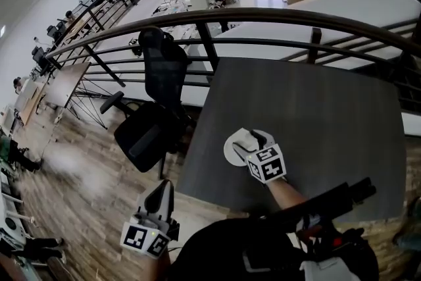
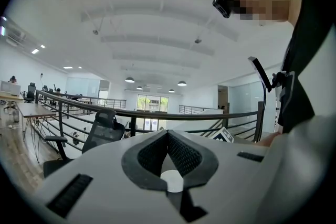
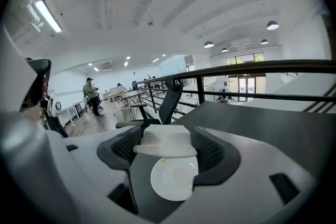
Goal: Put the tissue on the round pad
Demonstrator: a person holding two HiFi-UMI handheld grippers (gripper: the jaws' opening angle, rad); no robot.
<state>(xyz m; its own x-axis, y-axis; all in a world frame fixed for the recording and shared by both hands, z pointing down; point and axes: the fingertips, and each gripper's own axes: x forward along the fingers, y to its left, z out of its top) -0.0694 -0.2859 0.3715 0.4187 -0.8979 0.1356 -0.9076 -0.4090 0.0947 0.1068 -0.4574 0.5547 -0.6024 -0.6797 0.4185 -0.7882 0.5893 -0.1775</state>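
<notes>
A white round pad (image 1: 229,152) lies near the front left corner of the dark grey table (image 1: 316,108). My right gripper (image 1: 254,139) hovers just over it, shut on a white folded tissue (image 1: 244,138). In the right gripper view the tissue (image 3: 165,141) is pinched between the two black pads, and the round pad (image 3: 174,180) shows directly below it. My left gripper (image 1: 162,189) hangs off the table to the front left, over the wooden floor. Its jaws meet at the tip (image 2: 168,134) with nothing between them.
A black office chair (image 1: 154,108) stands against the table's left edge. A dark metal railing (image 1: 263,16) curves behind the table, with a drop to the lower floor beyond. The person's dark sleeve (image 1: 289,207) crosses the table's front edge.
</notes>
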